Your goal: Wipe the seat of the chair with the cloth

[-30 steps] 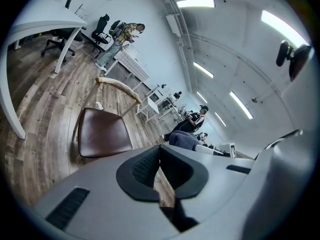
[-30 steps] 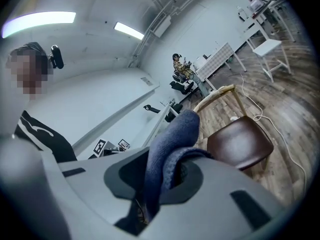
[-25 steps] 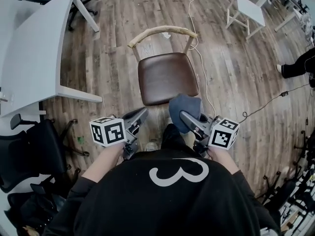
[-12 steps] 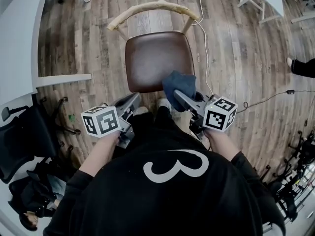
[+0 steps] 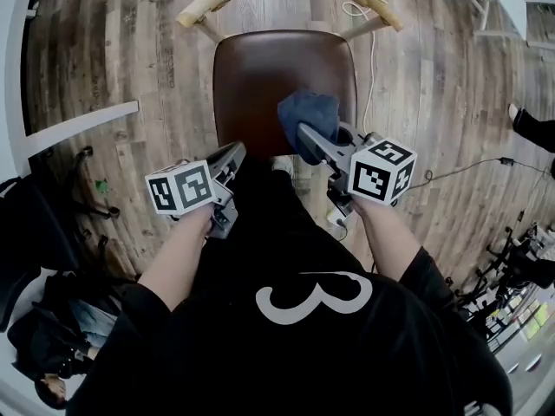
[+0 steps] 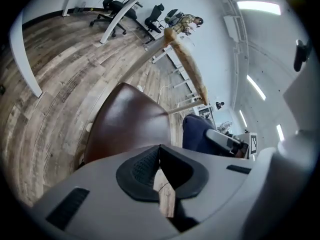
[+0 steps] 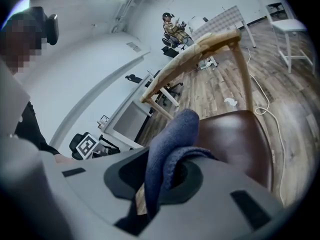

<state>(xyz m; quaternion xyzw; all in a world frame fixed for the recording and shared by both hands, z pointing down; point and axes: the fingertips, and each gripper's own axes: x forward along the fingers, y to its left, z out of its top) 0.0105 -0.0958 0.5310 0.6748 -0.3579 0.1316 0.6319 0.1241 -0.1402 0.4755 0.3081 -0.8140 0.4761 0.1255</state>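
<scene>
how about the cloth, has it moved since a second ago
Yes. The cloth, held by the right gripper, went forward from off the front corner of the seat to over it.

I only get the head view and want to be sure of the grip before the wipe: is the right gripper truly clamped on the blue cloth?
Observer: Yes. In the right gripper view, the right gripper has its jaws shut on the cloth, with a fold bulging out past them over the seat.
Operator: And the left one?
Observer: In the left gripper view, the left gripper has its jaws meeting at the tips with nothing between them; only floor shows in the gap below.
</scene>
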